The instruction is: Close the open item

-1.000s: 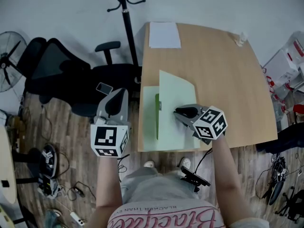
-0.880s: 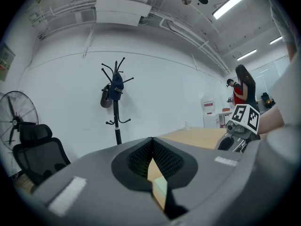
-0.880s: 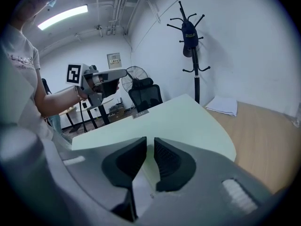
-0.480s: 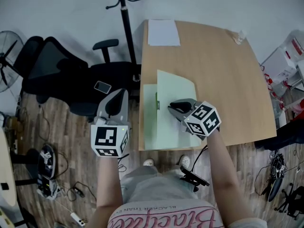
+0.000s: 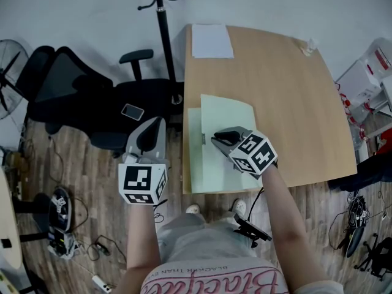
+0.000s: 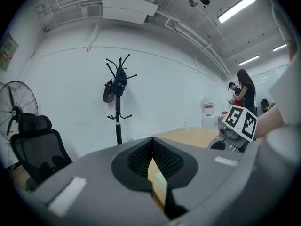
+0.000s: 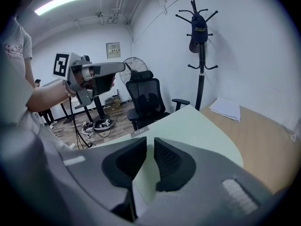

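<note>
Right gripper view: right gripper (image 7: 149,142) jaws narrowly apart over folder cover (image 7: 197,131); left gripper (image 6: 152,140) jaws together.

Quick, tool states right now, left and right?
Left tool: closed, empty.
Right tool: open by a narrow gap, gripping nothing, over the green folder cover.

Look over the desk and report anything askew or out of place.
The pale green folder at the near left corner of the table is not shut flush. Its top cover sits skewed, leaving a strip of the lower cover exposed along the left side. The right gripper is over that top cover. Nothing else stands out.
</note>
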Demonstrator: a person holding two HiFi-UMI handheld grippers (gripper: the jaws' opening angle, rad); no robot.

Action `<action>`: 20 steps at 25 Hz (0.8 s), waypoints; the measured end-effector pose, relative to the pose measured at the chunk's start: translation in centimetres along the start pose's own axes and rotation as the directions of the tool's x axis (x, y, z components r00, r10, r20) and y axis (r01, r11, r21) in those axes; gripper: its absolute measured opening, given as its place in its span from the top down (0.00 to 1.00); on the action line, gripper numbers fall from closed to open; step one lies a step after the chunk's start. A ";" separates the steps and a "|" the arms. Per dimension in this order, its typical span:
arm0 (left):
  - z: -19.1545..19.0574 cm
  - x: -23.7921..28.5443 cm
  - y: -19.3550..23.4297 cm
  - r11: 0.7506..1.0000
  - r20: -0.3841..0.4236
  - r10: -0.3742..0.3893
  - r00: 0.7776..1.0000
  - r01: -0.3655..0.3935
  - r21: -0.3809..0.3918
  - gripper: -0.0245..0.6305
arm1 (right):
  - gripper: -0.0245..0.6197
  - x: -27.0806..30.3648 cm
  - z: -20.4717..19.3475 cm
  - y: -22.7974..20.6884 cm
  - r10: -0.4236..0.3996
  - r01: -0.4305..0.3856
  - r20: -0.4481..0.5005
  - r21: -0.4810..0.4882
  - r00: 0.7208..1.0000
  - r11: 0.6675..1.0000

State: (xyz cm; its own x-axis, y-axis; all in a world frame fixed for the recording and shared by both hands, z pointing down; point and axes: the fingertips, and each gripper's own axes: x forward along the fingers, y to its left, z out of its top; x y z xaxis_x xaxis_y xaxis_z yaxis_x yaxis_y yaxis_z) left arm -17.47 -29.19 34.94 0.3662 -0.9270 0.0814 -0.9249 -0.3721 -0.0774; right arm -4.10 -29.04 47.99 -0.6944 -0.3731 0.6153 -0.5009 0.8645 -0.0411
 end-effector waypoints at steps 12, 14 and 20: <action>-1.7 -0.9 1.6 1.000 -0.019 0.008 1.000 -0.008 -0.030 0.94 | 0.90 2.6 -1.5 0.7 -0.084 0.077 -0.107 -0.066 0.991 0.995; -2.0 -1.1 1.9 0.999 -0.025 0.011 1.000 -0.012 -0.036 0.94 | 0.90 2.9 -1.7 0.8 -0.095 0.086 -0.124 -0.079 0.988 0.993; -2.5 -1.5 2.6 0.999 -0.030 0.015 0.999 -0.016 -0.042 0.94 | 0.90 3.8 -2.2 1.1 -0.113 0.100 -0.151 -0.097 0.982 0.990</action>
State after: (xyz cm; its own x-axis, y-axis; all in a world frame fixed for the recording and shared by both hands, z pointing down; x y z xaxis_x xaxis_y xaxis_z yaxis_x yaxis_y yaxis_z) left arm -20.63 -28.63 37.06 0.3490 -0.9307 0.1097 -0.9342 -0.3547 -0.0372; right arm -6.17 -28.74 52.03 -0.5470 -0.4135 0.7278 -0.5152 0.8516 0.0967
